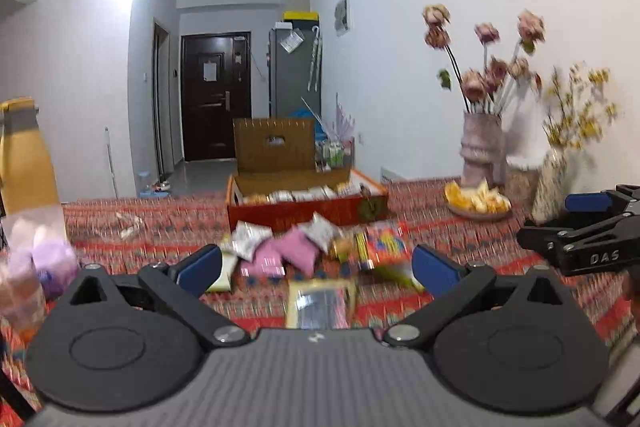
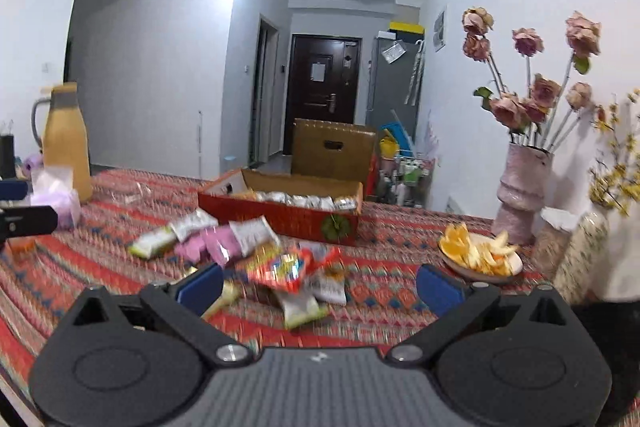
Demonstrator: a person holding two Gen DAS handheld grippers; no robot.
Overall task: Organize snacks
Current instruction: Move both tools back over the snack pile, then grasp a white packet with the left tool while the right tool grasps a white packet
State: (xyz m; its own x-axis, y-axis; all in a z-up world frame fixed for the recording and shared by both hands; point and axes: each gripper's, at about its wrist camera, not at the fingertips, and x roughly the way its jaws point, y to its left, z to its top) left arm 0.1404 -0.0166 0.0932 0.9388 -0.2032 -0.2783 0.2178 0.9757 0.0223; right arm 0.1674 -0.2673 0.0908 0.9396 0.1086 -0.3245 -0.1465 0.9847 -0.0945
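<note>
Lying loose: scattered pile of small snack packets (image 2: 256,251), pink, silver-white, yellow-green and red-and-yellow wrappers, on the red patterned cloth of the desk (image 2: 400,291), just near-side of the box.
Box: open red cardboard box with a brown raised lid (image 2: 288,215), at the middle of the desk beyond the pile; silver and orange packets (image 2: 304,201) lie in a row inside it.
Left tongs (image 1: 316,267): blue-padded fingers (image 1: 200,265) spread wide apart, nothing between them, hovering over the near side of the pile; a yellow-edged clear packet (image 1: 320,303) lies on the desk just below.
Right tongs (image 2: 320,283): fingers apart, gripping nothing, above the right part of the pile.
Right of box: white plate of orange slices (image 2: 480,255), then a pale pink ribbed vase of dried roses (image 2: 520,195).
Far left: tall mustard-yellow jug with a grey collar (image 2: 66,147), a bag of lilac and white items (image 2: 60,195) in front of it.
</note>
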